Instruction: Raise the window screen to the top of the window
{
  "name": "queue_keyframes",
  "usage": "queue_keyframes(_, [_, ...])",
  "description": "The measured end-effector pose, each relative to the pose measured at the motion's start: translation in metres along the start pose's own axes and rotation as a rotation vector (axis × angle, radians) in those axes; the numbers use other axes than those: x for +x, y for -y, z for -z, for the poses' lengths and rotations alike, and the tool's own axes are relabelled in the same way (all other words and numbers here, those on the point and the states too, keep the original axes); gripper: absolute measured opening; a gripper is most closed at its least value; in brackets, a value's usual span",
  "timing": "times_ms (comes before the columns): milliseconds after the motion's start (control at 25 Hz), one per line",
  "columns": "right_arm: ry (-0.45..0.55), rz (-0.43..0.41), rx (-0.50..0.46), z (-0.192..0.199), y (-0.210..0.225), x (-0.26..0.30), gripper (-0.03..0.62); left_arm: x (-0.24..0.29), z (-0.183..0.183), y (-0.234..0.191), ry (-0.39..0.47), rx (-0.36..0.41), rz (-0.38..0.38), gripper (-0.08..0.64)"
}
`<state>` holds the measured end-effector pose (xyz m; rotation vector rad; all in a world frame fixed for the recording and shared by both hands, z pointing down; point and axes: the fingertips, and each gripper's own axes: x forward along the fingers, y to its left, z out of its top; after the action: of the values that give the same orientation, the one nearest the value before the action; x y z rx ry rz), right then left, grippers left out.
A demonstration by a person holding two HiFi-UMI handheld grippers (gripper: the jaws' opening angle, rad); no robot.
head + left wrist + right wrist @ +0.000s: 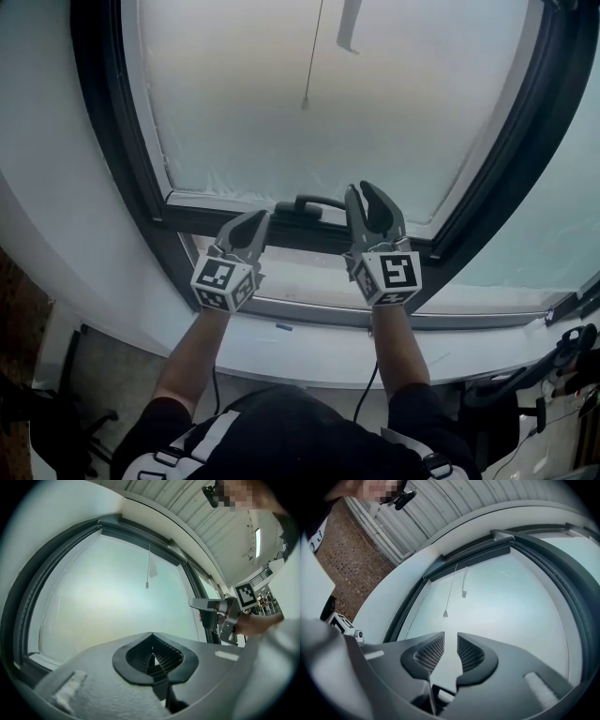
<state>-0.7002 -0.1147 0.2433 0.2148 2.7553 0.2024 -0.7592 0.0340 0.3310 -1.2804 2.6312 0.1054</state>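
High above the window handle (305,204), the window screen (468,558) sits along the frame's top, long axis crosswise, pull cord (305,101) hanging down; just left of the handle, the left gripper (251,223), jaws pressed together; just right, the right gripper (362,192), jaws spread, holding nothing.

There are 2 grippers (251,223) (364,191), 1 window (422,103), 1 handle (309,204) and 1 cord (313,52).
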Motion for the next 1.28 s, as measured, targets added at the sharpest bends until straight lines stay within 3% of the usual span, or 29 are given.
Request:
queue_keyframes(240, [-0.116,-0.026,0.12,0.065,0.001,-0.066,0.053,-0.03,0.022,0.03,0.009,-0.087,-0.043,0.005])
queue_keyframes(520, [-0.088,-0.084,0.249,0.102,-0.02,-0.131,0.006,-0.087,0.039,0.053,-0.025,-0.077,-0.096,0.003])
queue_keyframes(720, [-0.16,-0.022,0.331,0.13,-0.019,-0.181,0.006,-0.135,0.045,0.059,-0.036,-0.123,-0.106,0.005])
queue_keyframes(1000, [-0.1,0.006,0.322,0.103,-0.047,-0.216,0.006,-0.187,0.04,0.046,-0.002,-0.152,-0.102,0.005])
queue_keyframes(1280, [-0.124,0.1,0.332,0.08,-0.1,-0.258,0.006,-0.259,0.032,0.043,0.005,-0.178,-0.065,0.005])
